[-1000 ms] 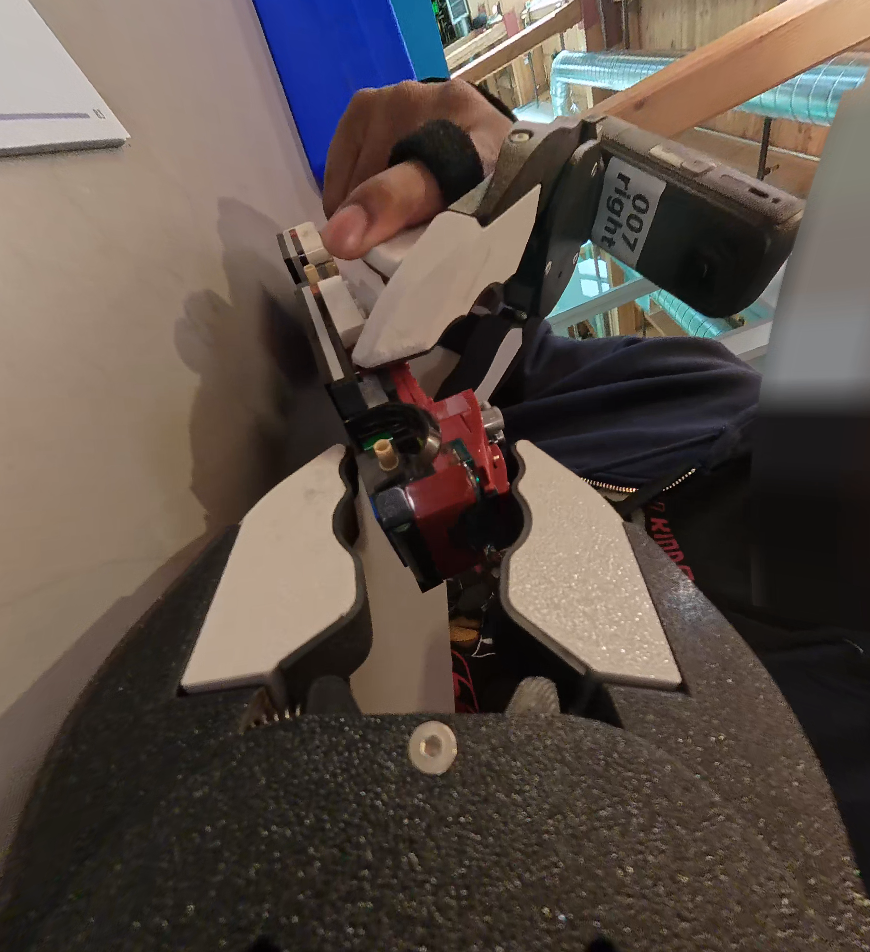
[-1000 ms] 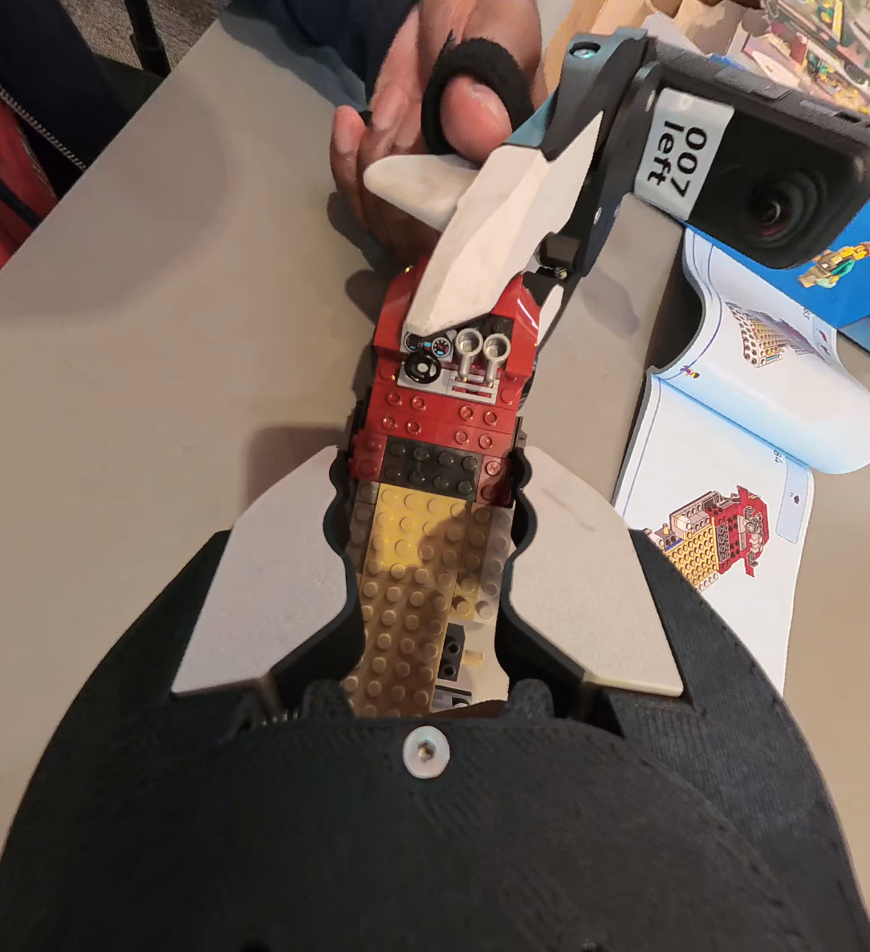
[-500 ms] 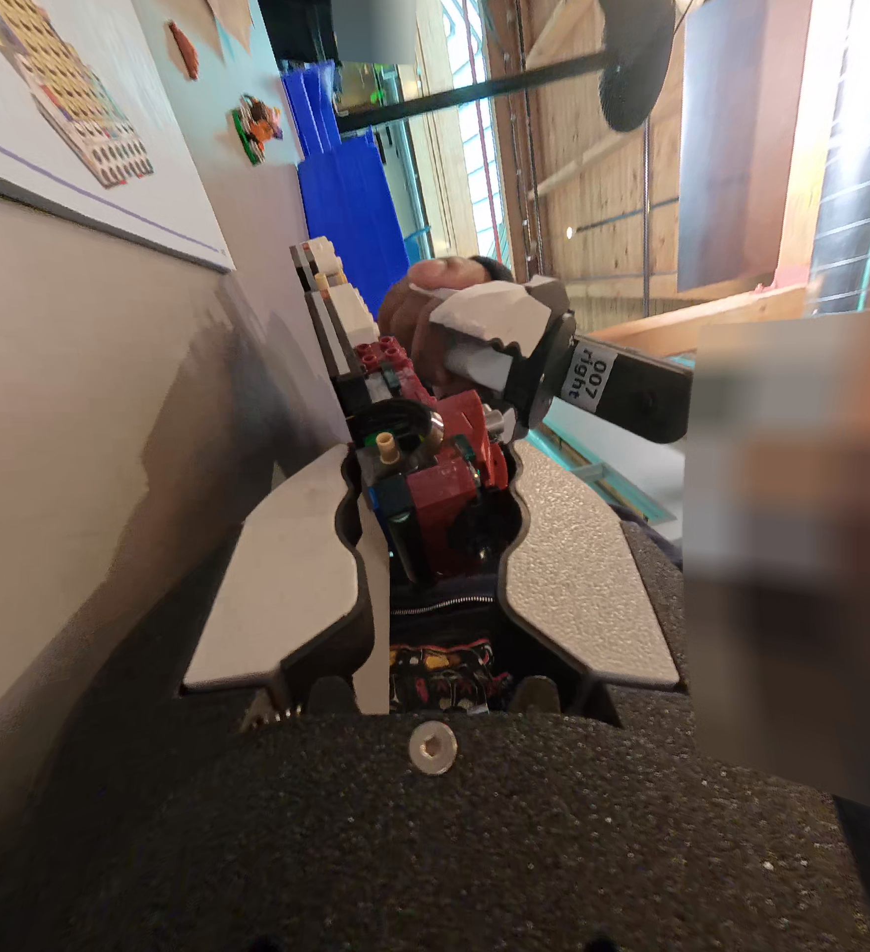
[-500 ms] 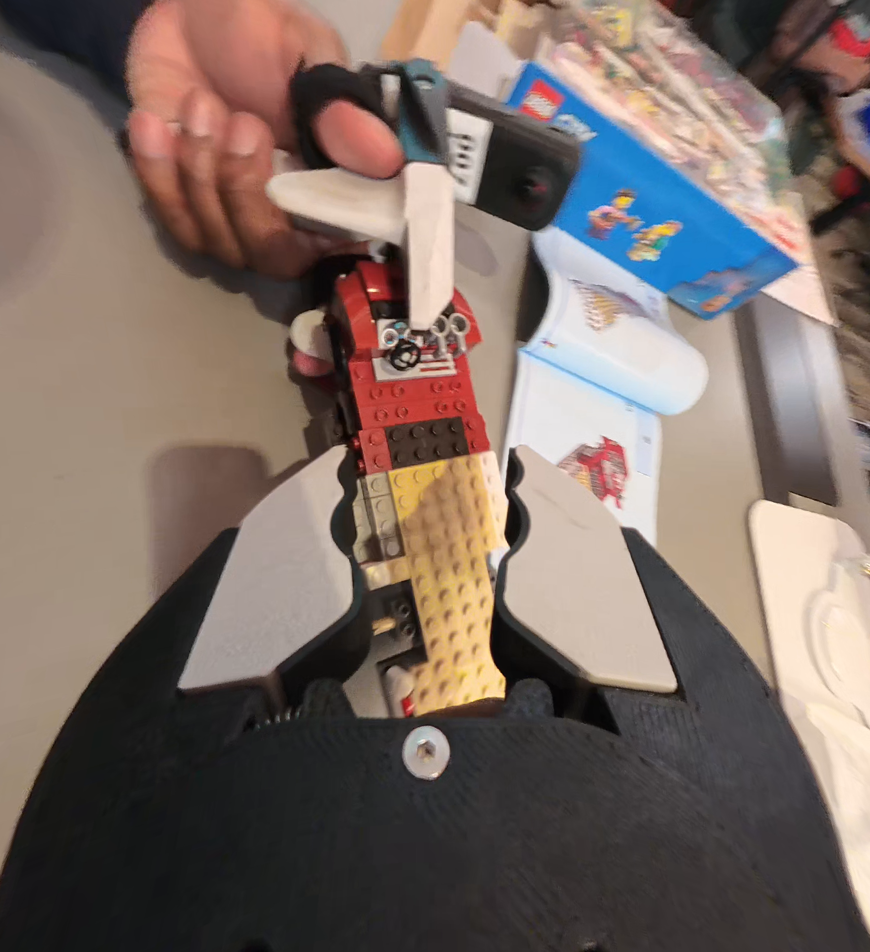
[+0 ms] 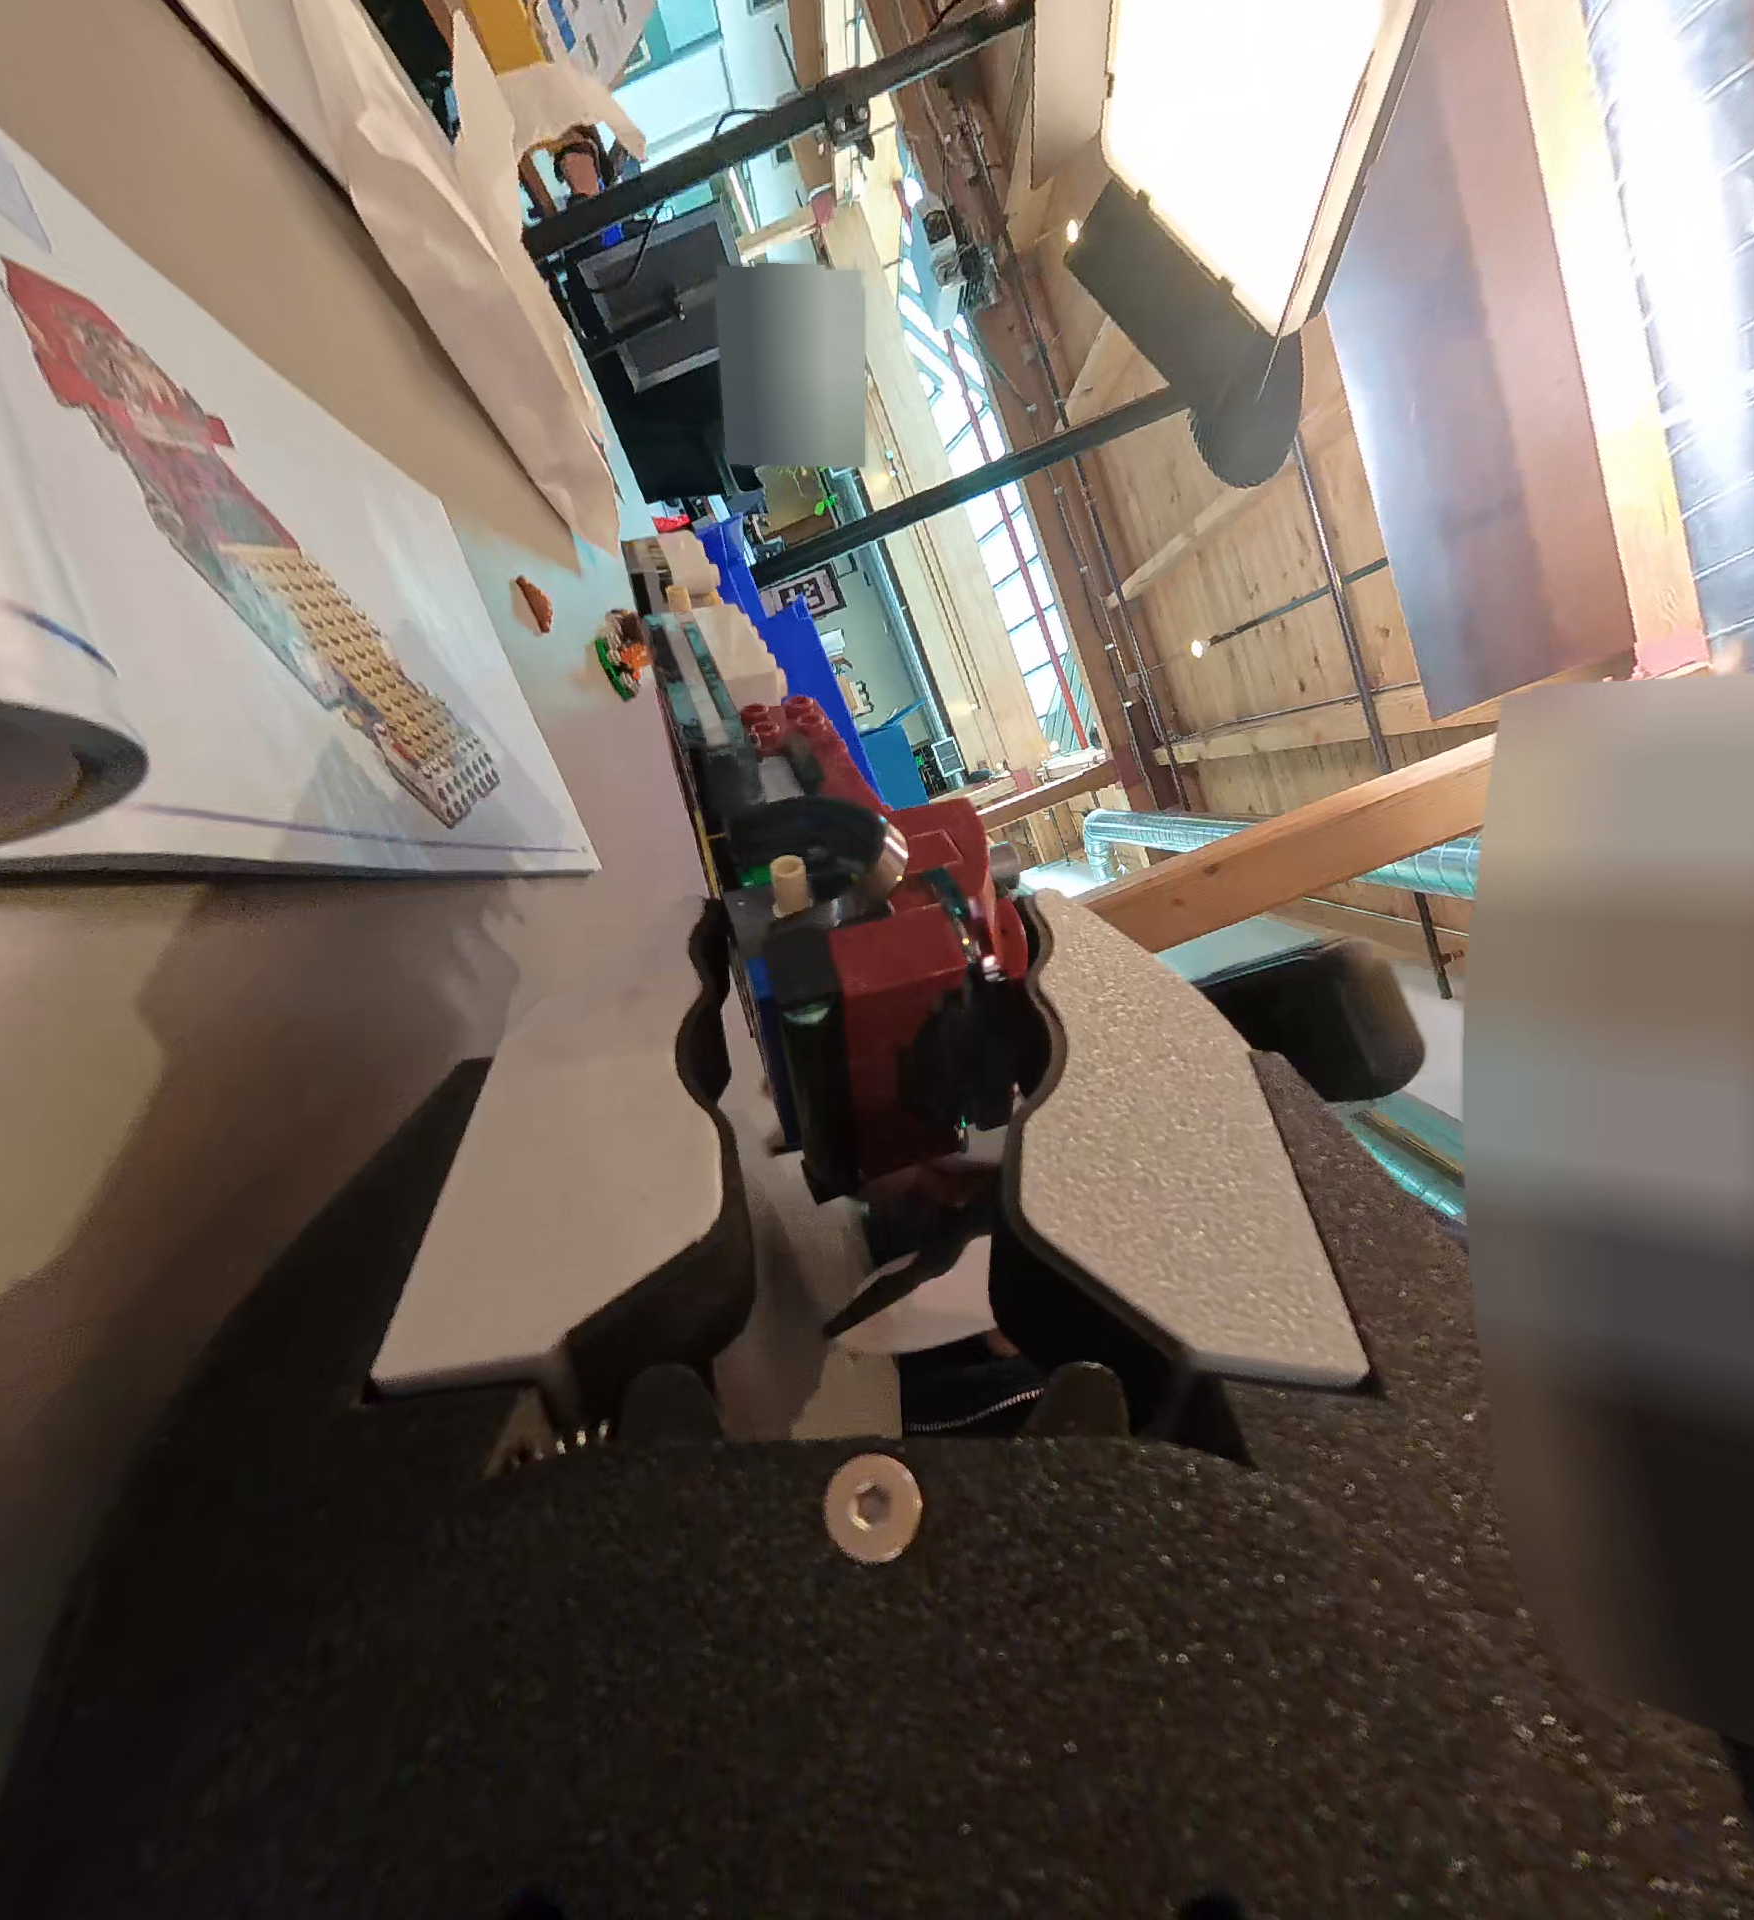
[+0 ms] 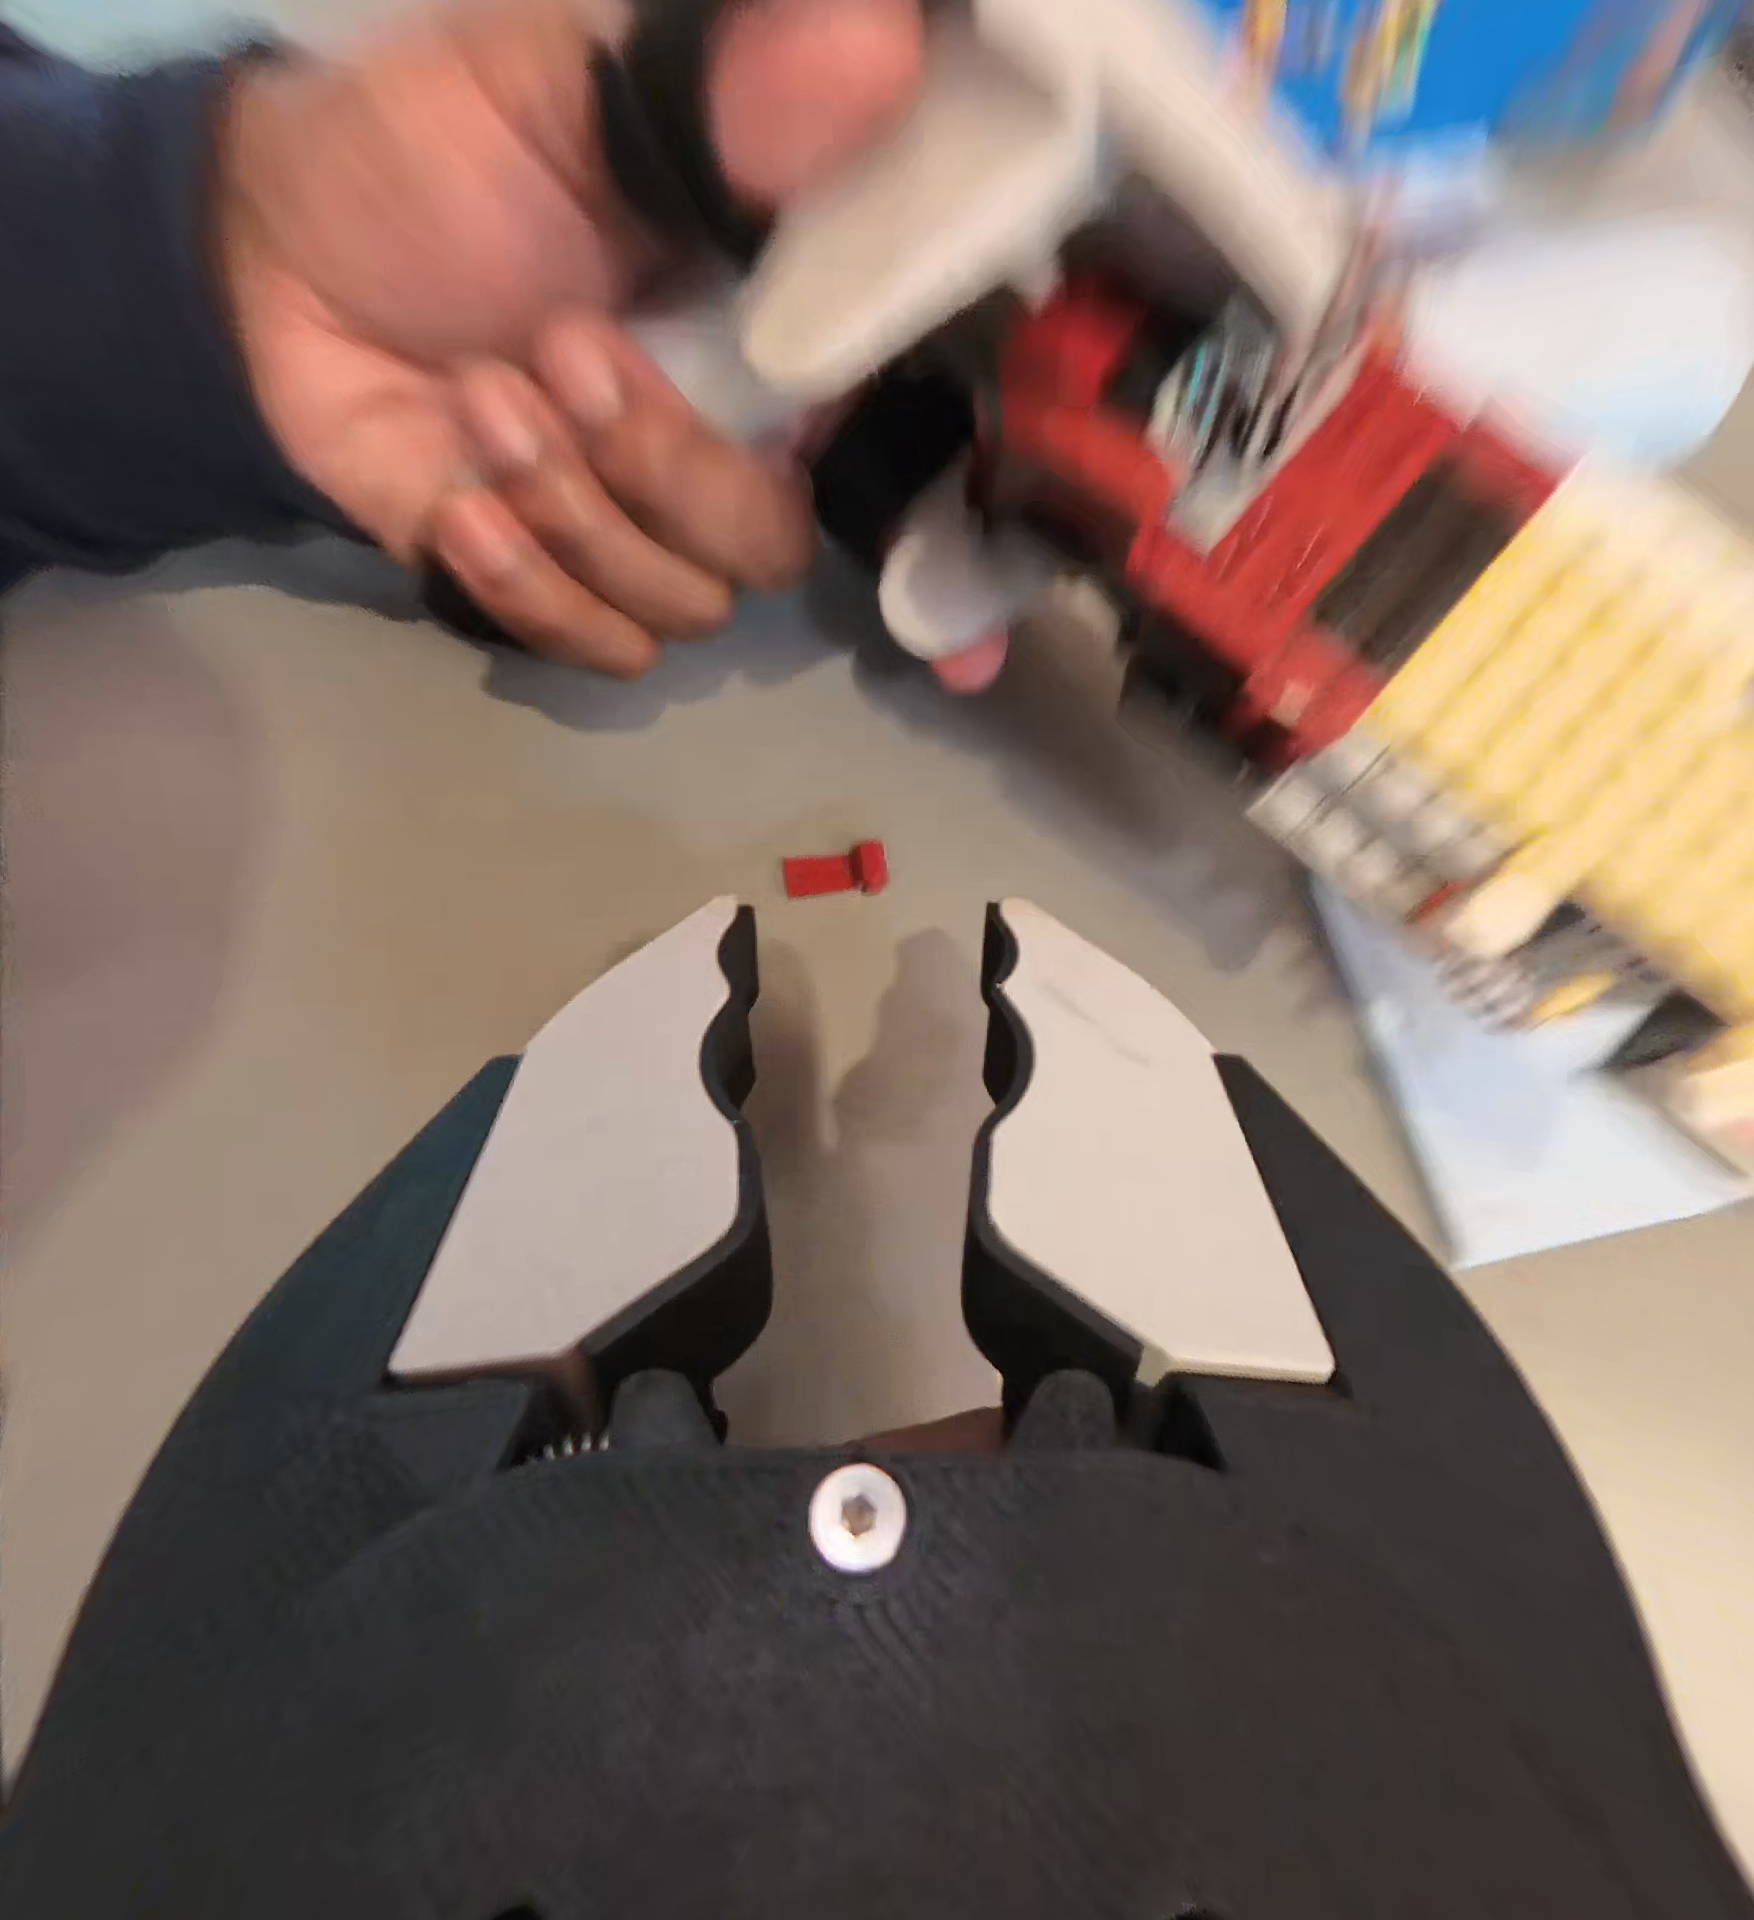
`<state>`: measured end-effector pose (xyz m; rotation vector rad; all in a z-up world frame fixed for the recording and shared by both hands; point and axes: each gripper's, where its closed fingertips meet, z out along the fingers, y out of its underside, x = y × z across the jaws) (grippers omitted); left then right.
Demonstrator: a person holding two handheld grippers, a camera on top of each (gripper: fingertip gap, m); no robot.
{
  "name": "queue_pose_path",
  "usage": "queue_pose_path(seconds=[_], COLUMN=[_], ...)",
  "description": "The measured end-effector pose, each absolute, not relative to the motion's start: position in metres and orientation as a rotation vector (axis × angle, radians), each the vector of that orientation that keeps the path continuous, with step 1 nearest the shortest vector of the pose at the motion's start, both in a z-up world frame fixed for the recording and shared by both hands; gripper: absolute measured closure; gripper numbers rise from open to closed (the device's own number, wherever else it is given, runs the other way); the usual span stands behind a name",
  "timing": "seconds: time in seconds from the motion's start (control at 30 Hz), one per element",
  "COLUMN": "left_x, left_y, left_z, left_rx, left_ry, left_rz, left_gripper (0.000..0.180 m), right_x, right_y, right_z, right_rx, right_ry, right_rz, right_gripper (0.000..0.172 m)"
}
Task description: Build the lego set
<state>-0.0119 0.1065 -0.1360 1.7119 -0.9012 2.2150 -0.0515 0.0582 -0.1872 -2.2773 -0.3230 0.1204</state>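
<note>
My left gripper [image 5: 868, 935] is shut on the dark red cab end of a brick model [image 5: 883, 1018], both pads pressed on its sides, holding it just off the grey table [image 5: 229, 1039]. In the right wrist view, blurred by motion, the left gripper [image 6: 956, 436] and a person's hand [image 6: 457, 416] carry the model [image 6: 1372, 540], red with a tan studded plate, at the upper right. My right gripper [image 6: 862, 914] is open and empty over the table [image 6: 333, 831]. A small red piece [image 6: 837, 868] lies just beyond its fingertips.
An open instruction booklet [image 5: 229, 623] lies on the table and shows under the model in the right wrist view [image 6: 1455, 1143]. A blue box [image 6: 1475, 83] stands behind. White paper [image 5: 457, 260], small loose pieces [image 5: 624, 665] and blue bins [image 5: 748, 592] lie farther off.
My right gripper let go of the model's tan plate end and pulled back, its jaws narrower and empty. The left gripper swung the model away to the right. A small red piece now shows on the table.
</note>
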Motion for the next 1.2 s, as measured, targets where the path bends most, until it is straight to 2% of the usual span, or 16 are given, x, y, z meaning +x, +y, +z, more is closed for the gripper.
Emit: queue_pose_path(seconds=[0.1, 0.23, 0.47, 0.53, 0.7, 0.9, 1.03, 1.2], left_x=[-0.011, -0.017, -0.021, -0.022, -0.022, -0.029, -0.029, -0.025], left_y=[0.109, 0.111, 0.118, 0.118, 0.114, 0.1, 0.088, 0.079], left_z=[-0.138, -0.143, -0.142, -0.142, -0.143, -0.145, -0.146, -0.134], left_rx=[1.718, 1.743, 1.754, 1.749, 1.773, 1.834, 1.911, 1.94], left_ry=[-0.888, -0.887, -0.892, -0.897, -0.944, -0.907, -0.854, -0.865], left_rz=[2.234, 2.232, 2.249, 2.25, 2.245, 2.239, 2.252, 2.315], left_gripper=[0.128, 0.128, 0.128, 0.128, 0.128, 0.128, 0.128, 0.128], right_x=[-0.052, -0.052, -0.058, -0.058, -0.06, -0.02, 0.03, 0.055], right_y=[0.066, 0.076, 0.082, 0.082, 0.073, 0.004, -0.055, -0.11], right_z=[-0.211, -0.214, -0.226, -0.227, -0.227, -0.213, -0.205, -0.212], right_rx=[-2.359, -2.356, -2.391, -2.389, -2.373, -2.513, -2.792, -3.105], right_ry=[-0.203, -0.191, -0.254, -0.281, -0.389, -0.64, -0.846, -1.196], right_rz=[0.143, 0.135, 0.194, 0.188, 0.184, -0.051, -0.319, -0.459], right_gripper=[0.13, 0.146, 0.154, 0.163, 0.164, 0.164, 0.164, 0.164])
